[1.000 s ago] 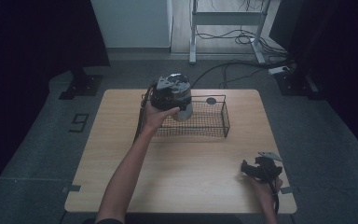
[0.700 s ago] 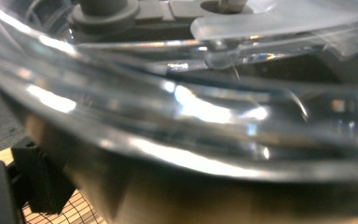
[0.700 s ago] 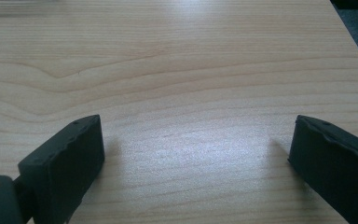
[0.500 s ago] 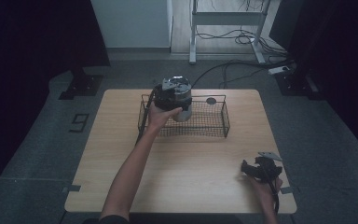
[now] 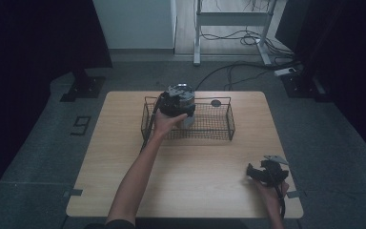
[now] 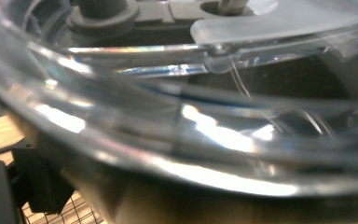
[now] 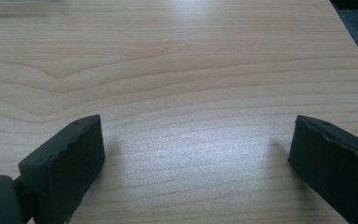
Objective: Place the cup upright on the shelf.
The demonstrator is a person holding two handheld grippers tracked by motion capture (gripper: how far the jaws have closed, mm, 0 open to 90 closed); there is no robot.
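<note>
Counter [image 5: 124, 157] of pale wood is filling the middle of the high view, and a black wire basket [image 5: 221, 129] is sitting on its far half. Left hand [image 5: 164, 123] is reaching forward over the basket's left end, and the left gripper [image 5: 174, 106] is hanging there against a clear plastic container [image 5: 185, 98] with a grey top. That container is sitting at the basket's left end, though whether it is resting on the mesh or being lifted is hard to call from above. Left gripper view is pressing right up to the clear curved wall of the container [image 6: 205, 121], with a grey lid part behind it and a patch of basket mesh [image 6: 70, 214] at the bottom; the fingers are hidden here, so I cannot tell whether they are clenched or released. A small dark round thing [image 5: 215, 102] is lying on the counter just beyond the basket's far rim. Over at the near right corner, the right hand [image 5: 269, 191] is holding the right gripper [image 5: 262, 172] low on the wood, well apart from the basket. Right gripper view is showing its two black fingers [image 7: 70, 158] spread wide, released, with bare counter [image 7: 191, 93] between them.
</note>
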